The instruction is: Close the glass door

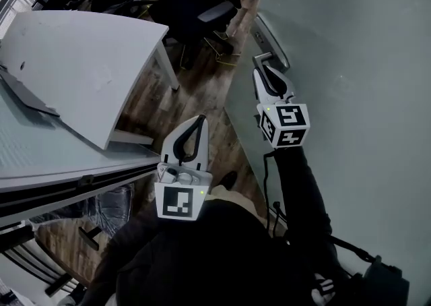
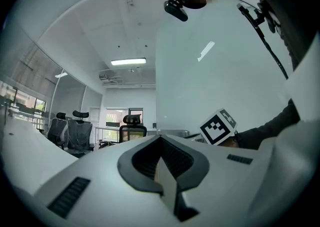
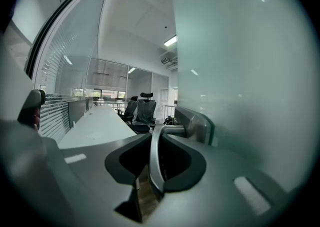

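Observation:
The frosted glass door (image 1: pixel 350 62) fills the right of the head view, with a metal lever handle (image 1: pixel 271 43) near its edge. My right gripper (image 1: pixel 264 63) reaches up to that handle. In the right gripper view the lever (image 3: pixel 156 156) runs between the jaws, and the right gripper (image 3: pixel 159 138) is shut on it beside the handle's metal plate (image 3: pixel 196 123). My left gripper (image 1: pixel 196 121) hangs left of the door over the floor, shut with nothing in it. In its own view the left gripper (image 2: pixel 161 140) faces the glass door (image 2: pixel 210 81) and the right gripper's marker cube (image 2: pixel 218 127).
A white desk (image 1: pixel 87 62) stands at the left with a dark-framed glass partition (image 1: pixel 67 187) below it. Black office chairs (image 1: pixel 195 1) crowd the far end of the wooden floor (image 1: pixel 195 99). The person's dark sleeve (image 1: pixel 303 197) runs along the door.

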